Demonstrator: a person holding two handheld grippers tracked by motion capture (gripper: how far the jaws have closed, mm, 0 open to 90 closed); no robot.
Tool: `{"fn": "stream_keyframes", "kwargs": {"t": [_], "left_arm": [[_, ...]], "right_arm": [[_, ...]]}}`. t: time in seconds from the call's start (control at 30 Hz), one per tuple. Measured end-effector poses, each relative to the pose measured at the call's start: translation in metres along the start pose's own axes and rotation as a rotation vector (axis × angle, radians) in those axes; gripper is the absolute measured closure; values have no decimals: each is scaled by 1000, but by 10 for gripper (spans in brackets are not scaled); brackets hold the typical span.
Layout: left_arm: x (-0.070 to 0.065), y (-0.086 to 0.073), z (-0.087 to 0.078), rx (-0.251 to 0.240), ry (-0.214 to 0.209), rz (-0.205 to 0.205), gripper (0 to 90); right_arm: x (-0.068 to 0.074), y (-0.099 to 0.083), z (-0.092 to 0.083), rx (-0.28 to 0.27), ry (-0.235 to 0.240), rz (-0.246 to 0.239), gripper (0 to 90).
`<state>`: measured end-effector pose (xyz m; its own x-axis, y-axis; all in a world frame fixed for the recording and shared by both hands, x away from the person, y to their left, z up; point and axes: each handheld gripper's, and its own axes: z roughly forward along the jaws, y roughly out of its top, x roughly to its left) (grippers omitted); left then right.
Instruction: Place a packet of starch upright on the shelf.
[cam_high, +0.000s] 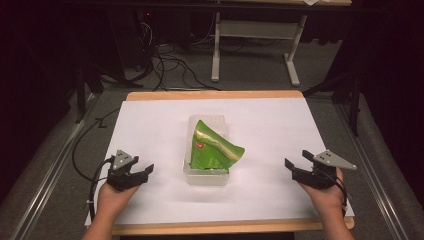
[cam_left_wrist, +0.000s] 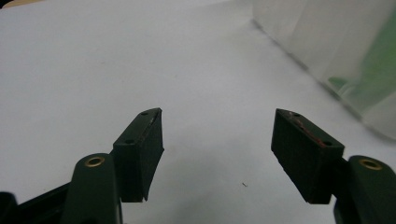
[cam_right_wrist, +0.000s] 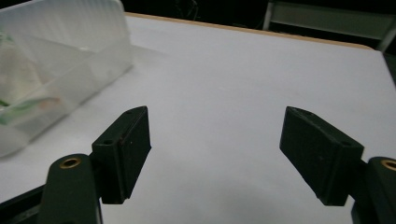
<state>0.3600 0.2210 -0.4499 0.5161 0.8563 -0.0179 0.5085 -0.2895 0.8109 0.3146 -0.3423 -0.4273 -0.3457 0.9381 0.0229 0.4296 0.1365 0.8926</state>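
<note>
A clear plastic bin (cam_high: 191, 172) stands in the middle of the white table top, and a green snack bag (cam_high: 212, 148) leans in it, sticking out over its right rim. My left gripper (cam_high: 141, 172) rests on the table left of the bin, open and holding nothing. Its own view shows the two jaws apart (cam_left_wrist: 217, 135) over bare white surface, with the bin's wall (cam_left_wrist: 322, 46) at the upper right. My right gripper (cam_high: 295, 162) sits to the right of the bin, also open and holding nothing (cam_right_wrist: 217, 135). The bin (cam_right_wrist: 60, 70) lies at the left of its view.
The white sheet (cam_high: 270, 125) covers a wooden table whose edge (cam_high: 215, 95) shows at the back. Beyond it stand a white frame (cam_high: 255, 35) and cables (cam_high: 165, 65) on a grey floor. A cable (cam_high: 82, 145) trails off the left side.
</note>
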Motion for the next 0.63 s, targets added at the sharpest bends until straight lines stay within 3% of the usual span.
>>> {"fn": "stream_keyframes", "kwargs": {"t": [0.07, 0.13, 0.23, 0.27, 0.4, 0.63], "left_arm": [[0, 0, 0, 0, -2, 1, 346], [-1, 0, 1, 0, -5, 4, 346], [-2, 1, 3, 1, -6, 10, 346], [-2, 1, 3, 3, -5, 10, 346], [-4, 1, 2, -2, -5, 11, 346], [-3, 2, 2, -7, -8, 6, 351]], "right_arm": [[-5, -2, 0, -6, -14, 30, 247], [1, -4, 3, -9, 6, 56, 249], [10, -4, 8, -3, 25, 51, 249], [22, -1, 14, 0, 45, 24, 250], [32, 3, 18, -8, 67, 7, 255], [24, -1, 15, 6, 51, 12, 254]]}}
